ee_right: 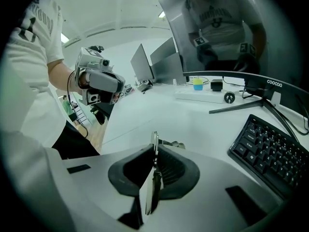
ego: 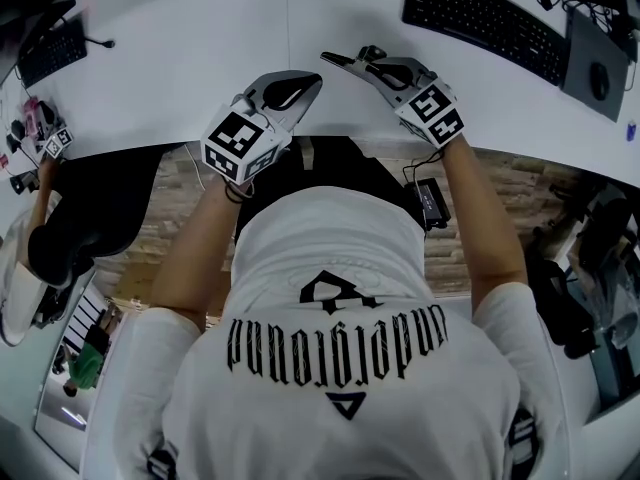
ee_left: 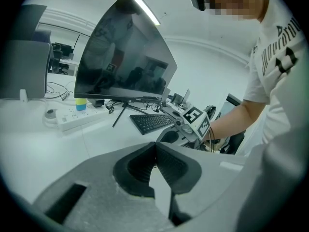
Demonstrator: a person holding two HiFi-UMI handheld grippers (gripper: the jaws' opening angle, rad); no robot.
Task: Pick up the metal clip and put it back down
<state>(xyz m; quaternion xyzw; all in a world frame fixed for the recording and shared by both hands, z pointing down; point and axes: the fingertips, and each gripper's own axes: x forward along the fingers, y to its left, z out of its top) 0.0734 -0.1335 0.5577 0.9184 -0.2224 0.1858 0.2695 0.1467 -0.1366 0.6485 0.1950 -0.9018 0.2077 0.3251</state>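
Observation:
The metal clip (ee_right: 154, 140) is a thin shiny strip standing on edge between the dark pads of my right gripper (ee_right: 155, 154), which is shut on it; its top end sticks out a little past the fingertips. In the head view, my right gripper (ego: 345, 61) hovers over the white desk (ego: 200, 58), just left of the keyboard. My left gripper (ee_left: 155, 150) is shut with nothing between its pads, and it sits near the desk's front edge (ego: 300, 90), a short way left of the right one. The right gripper's marker cube (ee_left: 198, 120) shows in the left gripper view.
A black keyboard (ego: 480, 13) and a mouse (ego: 598, 80) lie at the far right of the desk. A dark monitor (ee_left: 120, 57) on a stand and a white power strip (ee_left: 77, 117) stand further back. Another person sits at the left (ego: 40, 218).

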